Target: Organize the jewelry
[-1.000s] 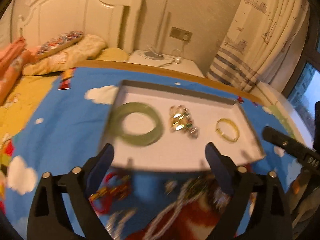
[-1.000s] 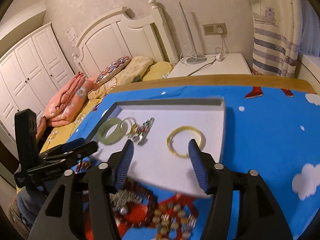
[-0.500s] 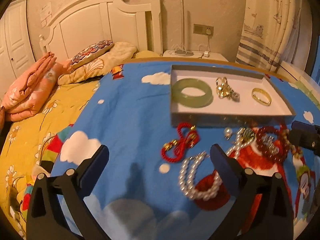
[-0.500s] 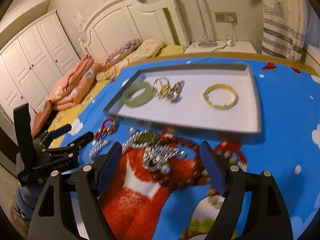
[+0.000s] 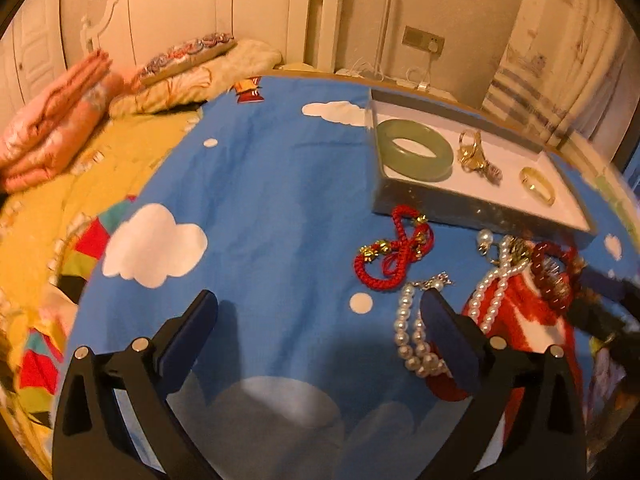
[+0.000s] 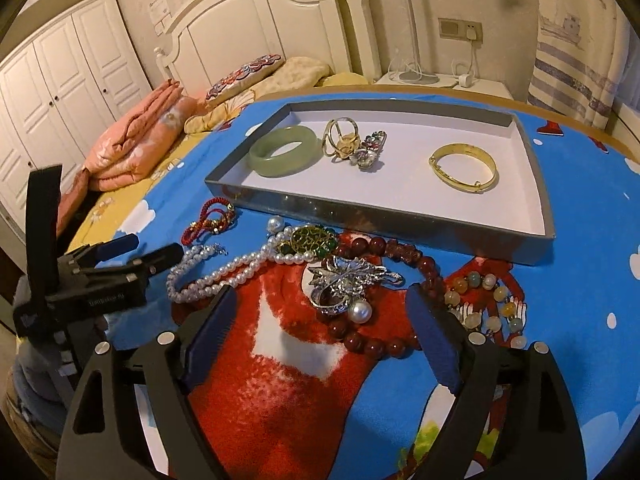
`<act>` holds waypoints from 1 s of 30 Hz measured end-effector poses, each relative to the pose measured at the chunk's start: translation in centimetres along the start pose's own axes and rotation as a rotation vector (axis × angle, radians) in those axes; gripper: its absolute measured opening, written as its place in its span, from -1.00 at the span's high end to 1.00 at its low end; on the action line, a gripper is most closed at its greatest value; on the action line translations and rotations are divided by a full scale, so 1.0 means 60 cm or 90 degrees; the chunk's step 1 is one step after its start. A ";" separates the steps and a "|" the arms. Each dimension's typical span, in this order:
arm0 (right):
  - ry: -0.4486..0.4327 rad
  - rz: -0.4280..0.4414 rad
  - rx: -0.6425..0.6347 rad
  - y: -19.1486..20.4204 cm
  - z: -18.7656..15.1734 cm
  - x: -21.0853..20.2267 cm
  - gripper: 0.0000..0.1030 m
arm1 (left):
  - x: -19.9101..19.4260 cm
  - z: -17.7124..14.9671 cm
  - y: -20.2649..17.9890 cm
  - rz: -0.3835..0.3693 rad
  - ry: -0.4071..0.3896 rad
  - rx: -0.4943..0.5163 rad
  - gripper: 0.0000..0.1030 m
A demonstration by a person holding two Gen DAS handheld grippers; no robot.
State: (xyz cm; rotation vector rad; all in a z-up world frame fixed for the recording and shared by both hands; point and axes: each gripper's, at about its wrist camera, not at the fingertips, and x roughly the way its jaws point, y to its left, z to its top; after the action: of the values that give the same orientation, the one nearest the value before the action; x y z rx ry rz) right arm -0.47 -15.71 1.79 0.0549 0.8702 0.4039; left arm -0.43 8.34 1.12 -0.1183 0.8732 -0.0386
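Observation:
A grey tray [image 6: 380,216] [image 5: 460,204] on the blue cloth holds a green jade bangle [image 6: 280,168] [image 5: 416,170], a gold brooch [image 6: 344,146] and a gold bangle [image 6: 460,184]. In front of it lie a red cord bracelet [image 5: 396,256] [image 6: 210,220], a pearl string [image 5: 412,332] [image 6: 224,276], a dark red bead bracelet [image 6: 428,268] and a silver brooch [image 6: 348,276]. My right gripper [image 6: 322,294] hangs open above the silver brooch. My left gripper [image 5: 318,300] [image 6: 148,250] is open over bare cloth, the pearl string beside its right finger.
A pastel bead bracelet [image 6: 474,280] and a green-and-gold pendant [image 6: 310,238] lie among the loose pieces. A folded pink blanket [image 6: 132,144] and a pillow [image 6: 244,76] sit on the bed at the left. A nightstand [image 6: 440,80] stands behind the tray.
Both grippers have drawn back from over the tray to the loose jewelry in front of it. The right jaws have widened. The tray's contents have not moved.

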 end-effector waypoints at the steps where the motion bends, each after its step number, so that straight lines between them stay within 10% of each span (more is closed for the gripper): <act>1: 0.001 -0.002 -0.002 0.001 -0.003 0.002 -0.61 | 0.000 -0.001 0.004 -0.019 -0.003 -0.006 -0.95; 8: -0.004 0.003 -0.042 0.018 -0.005 0.001 -0.53 | -0.003 -0.001 0.040 -0.110 -0.008 -0.078 -0.95; 23: 0.018 -0.028 -0.086 0.003 0.013 0.019 -0.37 | -0.007 -0.002 0.039 -0.115 -0.017 -0.083 -0.95; 30: 0.029 -0.015 -0.083 -0.012 0.014 0.023 0.30 | -0.006 -0.002 0.040 -0.118 -0.018 -0.088 -0.95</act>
State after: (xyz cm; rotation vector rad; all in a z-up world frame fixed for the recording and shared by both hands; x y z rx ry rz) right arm 1.19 -15.79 1.14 -0.0852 0.8867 0.4398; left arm -0.79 10.72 1.08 -0.3284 0.8338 -0.1500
